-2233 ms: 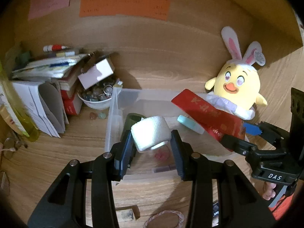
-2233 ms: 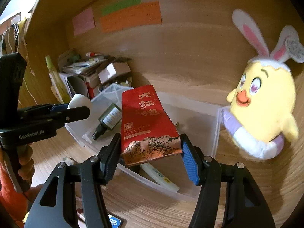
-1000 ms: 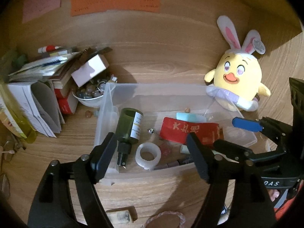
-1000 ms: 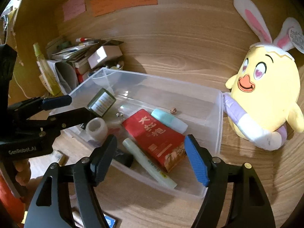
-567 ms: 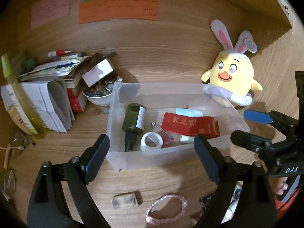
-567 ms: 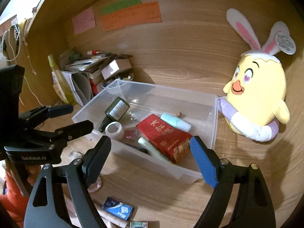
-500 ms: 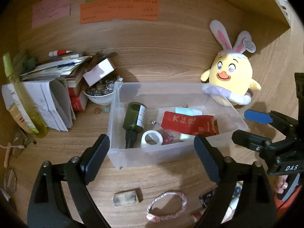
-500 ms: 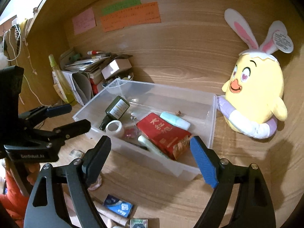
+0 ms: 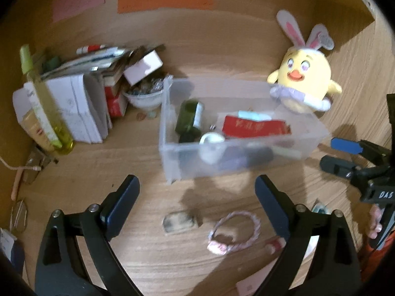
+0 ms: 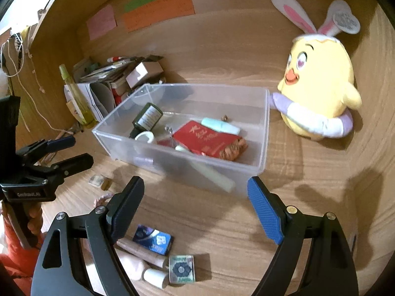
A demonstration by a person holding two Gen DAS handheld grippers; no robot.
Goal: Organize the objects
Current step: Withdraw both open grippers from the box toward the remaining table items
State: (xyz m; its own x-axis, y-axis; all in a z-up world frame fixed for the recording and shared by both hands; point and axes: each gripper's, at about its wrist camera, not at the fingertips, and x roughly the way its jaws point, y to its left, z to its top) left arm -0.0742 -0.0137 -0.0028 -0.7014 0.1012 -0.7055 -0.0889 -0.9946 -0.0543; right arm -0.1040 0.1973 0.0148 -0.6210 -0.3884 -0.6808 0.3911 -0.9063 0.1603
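We see one clear bin (image 10: pixel 261 133) holding one red packet (image 10: pixel 205 137), one green bottle (image 10: pixel 148 117) and one tape roll (image 10: pixel 145 137). Both our left tongs (image 9: pixel 197 192) and right tongs (image 10: pixel 197 197) gape wide, empty, above the desk (image 10: pixel 222 222).

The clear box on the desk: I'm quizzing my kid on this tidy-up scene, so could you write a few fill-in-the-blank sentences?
1. The red packet lies ____ the clear box.
2. Both the left claw and the right claw are ____.
3. The pink bracelet lies on the ____, outside the box.
4. The stuffed chick wears ____ ears.

Missing words: inside; open; desk; rabbit
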